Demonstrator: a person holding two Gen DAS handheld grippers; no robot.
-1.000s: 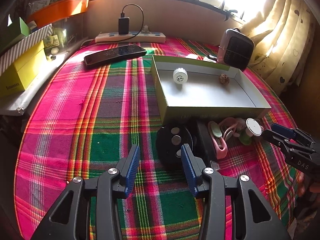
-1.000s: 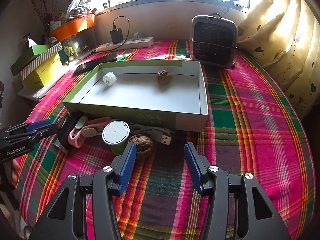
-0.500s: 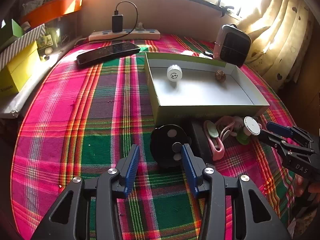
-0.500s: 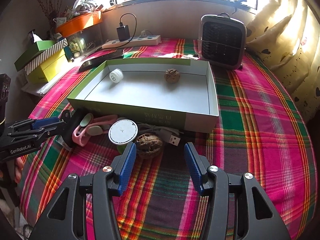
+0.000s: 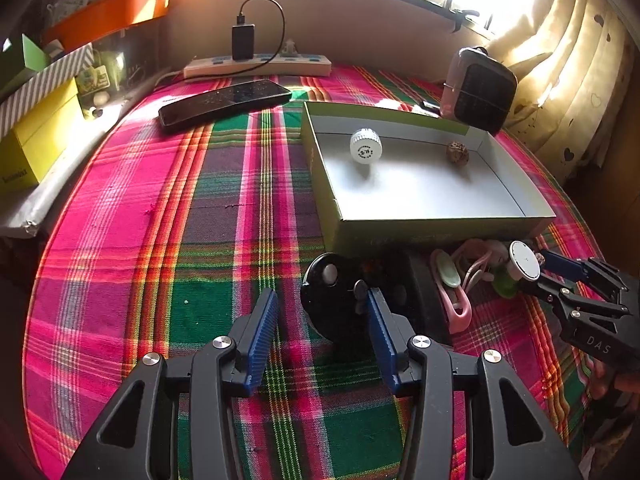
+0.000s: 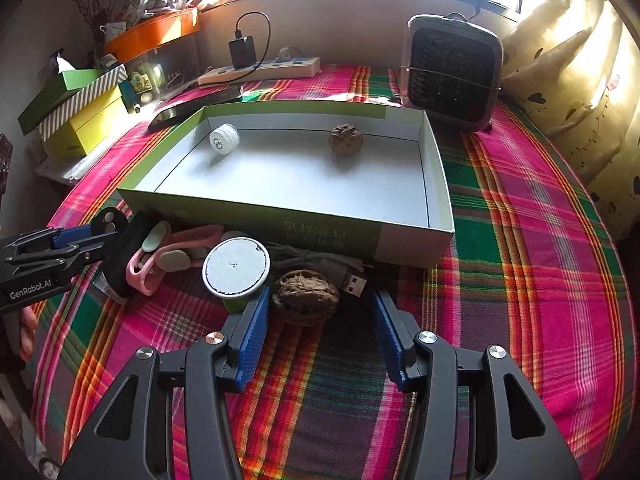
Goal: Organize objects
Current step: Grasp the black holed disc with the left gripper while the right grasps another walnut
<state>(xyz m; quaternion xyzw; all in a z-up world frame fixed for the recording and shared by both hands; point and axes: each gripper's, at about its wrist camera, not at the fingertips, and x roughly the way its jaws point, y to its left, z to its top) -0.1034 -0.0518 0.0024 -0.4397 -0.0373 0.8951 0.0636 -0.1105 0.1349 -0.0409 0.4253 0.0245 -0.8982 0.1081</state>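
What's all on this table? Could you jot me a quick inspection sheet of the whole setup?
Surface: plaid cloth over the table.
Job's things: open box holds a white cap and a walnut; a second walnut, round lid, pink clip and black disc lie in front of it.
Clutter: phone, heater, stacked boxes.
Grippers: left tool open, jaws just widened, nothing between them; right tool open by the second walnut.
Cables: USB plug; charger in power strip.
Surroundings: window, curtain.

Open plaid cloth [image 5: 168,248] left of the box [image 5: 420,232]: free passage. Box interior mostly bare; only a white cap [image 6: 224,140] and a walnut [image 6: 346,140] near its far wall. Its near wall is crowded by a black disc [image 5: 332,292], pink clip [image 6: 160,256], white-lidded cup [image 6: 236,268], second walnut [image 6: 306,298] and USB plug [image 6: 354,282].
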